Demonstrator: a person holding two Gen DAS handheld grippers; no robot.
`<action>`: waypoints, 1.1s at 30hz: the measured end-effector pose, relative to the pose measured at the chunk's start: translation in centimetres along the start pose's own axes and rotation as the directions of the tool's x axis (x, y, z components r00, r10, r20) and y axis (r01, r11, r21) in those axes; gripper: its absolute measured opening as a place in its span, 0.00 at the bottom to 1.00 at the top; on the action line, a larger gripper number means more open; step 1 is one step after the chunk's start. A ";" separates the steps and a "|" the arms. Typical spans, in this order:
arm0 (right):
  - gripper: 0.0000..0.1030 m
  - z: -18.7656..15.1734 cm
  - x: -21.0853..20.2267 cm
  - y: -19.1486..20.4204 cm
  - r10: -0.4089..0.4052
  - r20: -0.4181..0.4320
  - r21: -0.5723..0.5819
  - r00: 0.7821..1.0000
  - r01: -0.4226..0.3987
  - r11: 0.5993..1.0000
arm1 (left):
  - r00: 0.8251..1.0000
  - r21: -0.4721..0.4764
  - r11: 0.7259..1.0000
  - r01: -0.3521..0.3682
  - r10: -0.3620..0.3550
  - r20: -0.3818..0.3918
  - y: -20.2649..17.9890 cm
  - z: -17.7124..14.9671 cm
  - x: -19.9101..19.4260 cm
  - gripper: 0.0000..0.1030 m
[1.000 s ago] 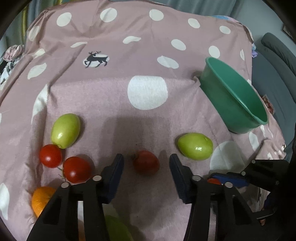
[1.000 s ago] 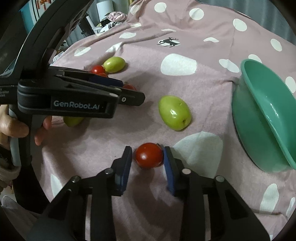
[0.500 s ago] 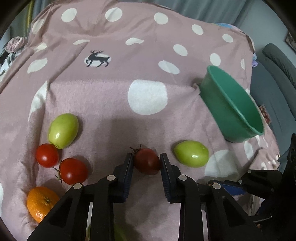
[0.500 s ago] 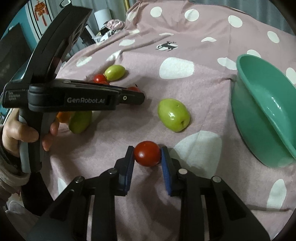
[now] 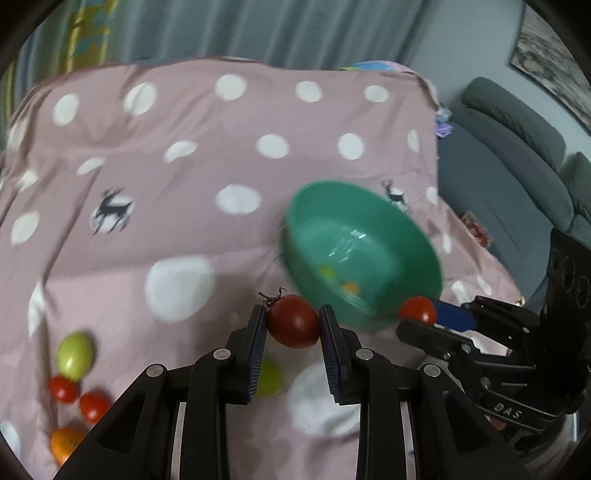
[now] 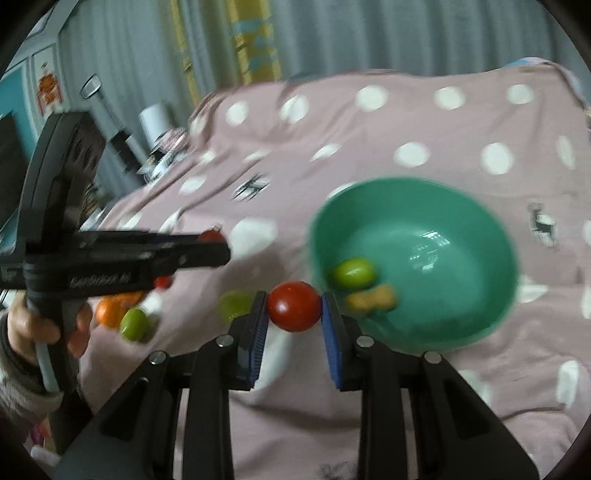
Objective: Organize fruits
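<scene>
1. Gripping a dark tomato [image 5: 293, 322] with a dried stem, the left hand-held gripper [image 5: 291, 325] has both blue pads pressed on its sides and holds it clear of the cloth [image 5: 155, 122], just beside the bowl's near rim.
2. The right hand-held gripper [image 6: 294, 312] is clenched on a bright red tomato [image 6: 294, 311], which is also off the cloth and near the bowl's left edge.
3. The green bowl [image 6: 476, 295] sits on the pink, white-dotted cloth; inside it lie a green fruit [image 6: 352, 272] and a blurred orange piece [image 6: 373, 298].
4. On the cloth, in the left wrist view, a green fruit [image 5: 75, 350], two red tomatoes [image 5: 63, 388] [image 5: 94, 406] and an orange [image 5: 64, 443] lie close together at lower left, well apart from the bowl; another green fruit [image 5: 269, 376] shows blurred below the gripper.
5. A person's hand [image 6: 33, 328] grasps the left gripper's handle.
6. Curtains [image 5: 258, 33] hang behind, and a grey sofa [image 5: 517, 155] stands to the right.
</scene>
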State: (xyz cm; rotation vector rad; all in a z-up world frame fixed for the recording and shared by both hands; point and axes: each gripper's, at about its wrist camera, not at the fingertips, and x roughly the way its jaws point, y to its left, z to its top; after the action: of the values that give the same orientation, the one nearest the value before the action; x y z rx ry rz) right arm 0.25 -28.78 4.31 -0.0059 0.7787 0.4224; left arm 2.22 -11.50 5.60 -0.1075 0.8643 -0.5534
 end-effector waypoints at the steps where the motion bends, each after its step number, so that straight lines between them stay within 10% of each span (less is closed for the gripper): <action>1: 0.28 0.3 -0.3 -0.8 -0.015 0.009 0.012 1.000 0.015 1.000 | 1.000 0.010 1.000 0.006 -0.007 0.004 -0.5 0.4 0.3 0.28; 22: 0.37 -0.2 0.7 -7.7 -0.137 -0.008 0.132 0.991 0.137 0.982 | 0.996 0.146 0.989 -0.014 0.026 -0.084 -6.5 2.0 8.5 0.29; 28: 0.44 -0.5 -0.5 -7.9 -0.140 0.013 0.172 0.990 0.136 0.976 | 0.999 0.134 0.991 -0.022 0.027 -0.037 -5.3 2.3 5.6 0.71; 33: 0.47 -0.9 -2.3 -6.9 -0.115 0.041 0.177 0.993 0.106 0.979 | 0.997 0.094 0.993 -0.078 0.076 0.021 -1.3 1.9 0.3 0.74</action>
State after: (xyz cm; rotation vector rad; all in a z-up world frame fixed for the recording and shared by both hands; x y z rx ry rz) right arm 0.76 -36.08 4.15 0.1244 0.7590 0.2468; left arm 3.23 -13.01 7.00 0.0073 0.8205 -0.5194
